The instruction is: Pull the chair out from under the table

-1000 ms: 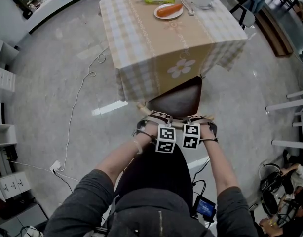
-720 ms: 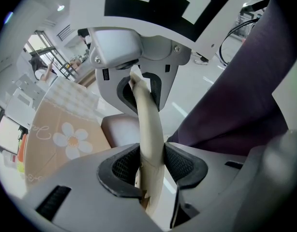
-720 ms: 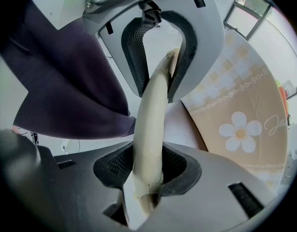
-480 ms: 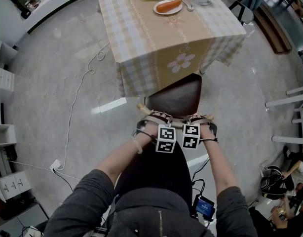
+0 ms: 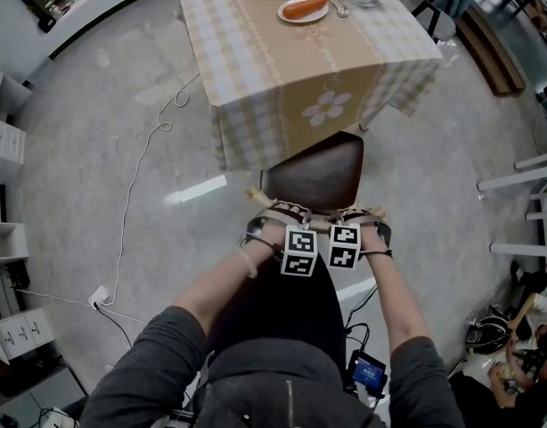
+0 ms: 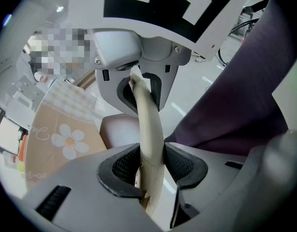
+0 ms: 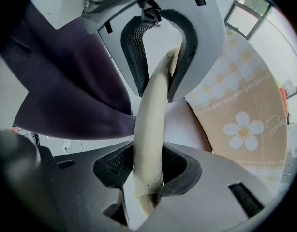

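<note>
**Two-handed pull, nearly clear**

Both grippers are clamped on the cream back rail (image 6: pixel 151 129) of the chair (image 5: pixel 316 175). The left gripper (image 5: pixel 275 217) sits toward 9 o'clock and the right gripper (image 5: pixel 361 214) toward 3 o'clock, near each other. I hold at two points so the chair should come straight, without swivelling. The rail runs through each pad notch, pinched across its thickness. The seat lies at 12 o'clock from my hands. Its far edge is just at the hanging cloth (image 5: pixel 327 114) of the table (image 5: pixel 282 69). Judgement: the seat is mostly out and needs a little more pull toward 6 o'clock.
</note>
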Tool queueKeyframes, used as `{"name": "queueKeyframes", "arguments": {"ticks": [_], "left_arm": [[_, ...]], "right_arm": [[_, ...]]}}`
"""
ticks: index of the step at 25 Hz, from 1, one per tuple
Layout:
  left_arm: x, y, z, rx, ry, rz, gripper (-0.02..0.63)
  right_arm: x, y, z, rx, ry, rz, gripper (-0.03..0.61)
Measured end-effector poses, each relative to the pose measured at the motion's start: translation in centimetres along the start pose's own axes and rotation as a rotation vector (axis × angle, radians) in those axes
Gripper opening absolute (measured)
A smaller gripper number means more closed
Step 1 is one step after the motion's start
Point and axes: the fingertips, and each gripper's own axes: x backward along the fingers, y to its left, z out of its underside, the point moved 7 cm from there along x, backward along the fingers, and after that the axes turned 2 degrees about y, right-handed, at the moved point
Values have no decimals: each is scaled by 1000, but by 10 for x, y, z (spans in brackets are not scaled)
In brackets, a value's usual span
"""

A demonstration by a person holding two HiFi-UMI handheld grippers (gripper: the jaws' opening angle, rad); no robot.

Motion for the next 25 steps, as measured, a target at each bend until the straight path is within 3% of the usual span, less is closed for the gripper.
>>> {"name": "queueKeyframes", "arguments": {"ticks": [25], "left_arm": [[9,-32,-8,-7,-11,14,160]], "right_arm": [[5,34,-8,-12,7,-28,138]]}}
